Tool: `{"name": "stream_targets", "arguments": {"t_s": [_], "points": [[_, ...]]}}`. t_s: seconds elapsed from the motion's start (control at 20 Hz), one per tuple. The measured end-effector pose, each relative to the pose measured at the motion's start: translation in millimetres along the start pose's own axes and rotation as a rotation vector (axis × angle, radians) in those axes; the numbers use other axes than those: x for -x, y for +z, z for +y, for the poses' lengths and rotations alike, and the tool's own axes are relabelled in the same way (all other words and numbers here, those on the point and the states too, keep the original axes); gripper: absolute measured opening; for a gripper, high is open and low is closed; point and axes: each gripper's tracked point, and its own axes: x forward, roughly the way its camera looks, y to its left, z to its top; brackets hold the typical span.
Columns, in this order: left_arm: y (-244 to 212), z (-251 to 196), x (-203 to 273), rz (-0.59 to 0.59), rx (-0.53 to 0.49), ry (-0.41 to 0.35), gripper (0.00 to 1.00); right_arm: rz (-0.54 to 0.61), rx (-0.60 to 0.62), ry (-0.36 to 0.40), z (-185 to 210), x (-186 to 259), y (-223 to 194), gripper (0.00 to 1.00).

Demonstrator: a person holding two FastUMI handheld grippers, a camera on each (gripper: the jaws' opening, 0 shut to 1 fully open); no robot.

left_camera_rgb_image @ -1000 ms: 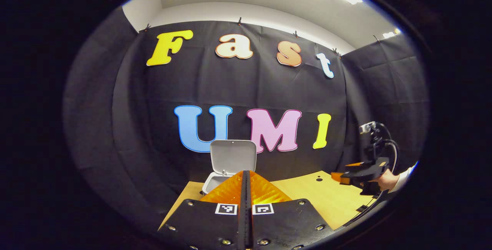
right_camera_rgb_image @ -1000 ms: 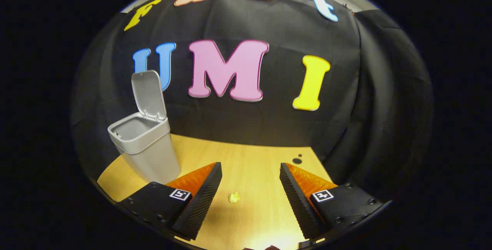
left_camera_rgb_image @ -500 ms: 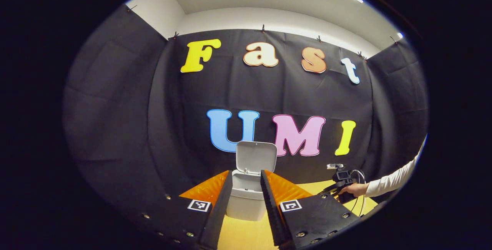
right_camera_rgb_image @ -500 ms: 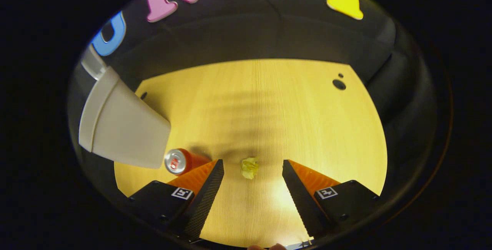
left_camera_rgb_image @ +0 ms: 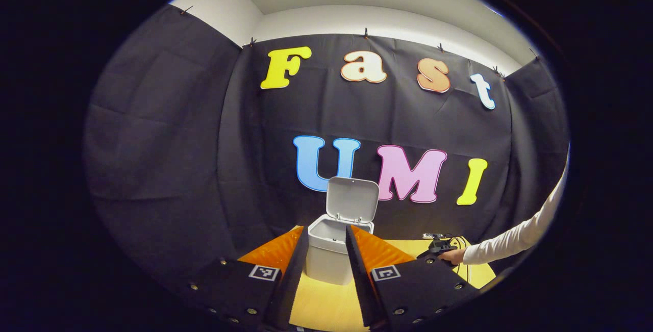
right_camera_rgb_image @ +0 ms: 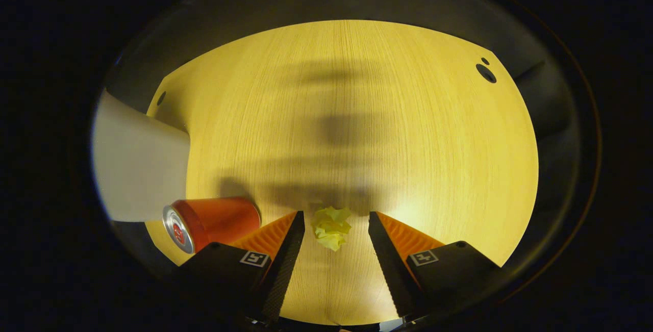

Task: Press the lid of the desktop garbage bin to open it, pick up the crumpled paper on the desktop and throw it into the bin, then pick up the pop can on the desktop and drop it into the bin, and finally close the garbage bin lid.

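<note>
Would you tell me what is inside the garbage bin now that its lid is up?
In the left gripper view the garbage bin stands with its lid raised. A strip of bare inner wall shows below the rim; the front wall hides the bottom, so any contents cannot be seen.

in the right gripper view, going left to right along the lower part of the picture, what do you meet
garbage bin → pop can, lying on its side → crumpled paper, between the open fingers of the right gripper → bare wooden desktop
</note>
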Motion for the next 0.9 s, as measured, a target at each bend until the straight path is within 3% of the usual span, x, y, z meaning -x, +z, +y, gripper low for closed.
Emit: {"name": "stream_targets", "arguments": {"t_s": [0.15,0.2,0.3,0.35,0.45,0.9], "points": [[-2.8,7.4,7.5,0.008,-0.02,0.028,0.51,0.013,0.024,0.0,1.1,-6.4,-0.6,0.75],[-2.3,8.2,8.4,0.01,-0.025,0.035,0.53,0.02,0.029,-0.004,0.8,-8.9,-4.2,0.57],[-2.5,10.3,8.7,0.011,-0.025,0.04,0.53,0.031,0.041,0.008,1.7,-8.7,-6.2,0.6],[-3.8,10.1,9.3,0.015,-0.021,0.038,0.53,0.032,0.063,0.014,1.3,-7.2,-5.9,0.33],[-8.3,9.2,8.8,0.024,-0.009,0.031,0.53,0.027,0.088,0.013,-1.8,-2.6,-2.2,0.22],[-7.6,4.9,9.7,0.008,0.011,-0.02,0.51,-0.094,0.104,0.114,23.3,57.2,17.3,0.2]]}}
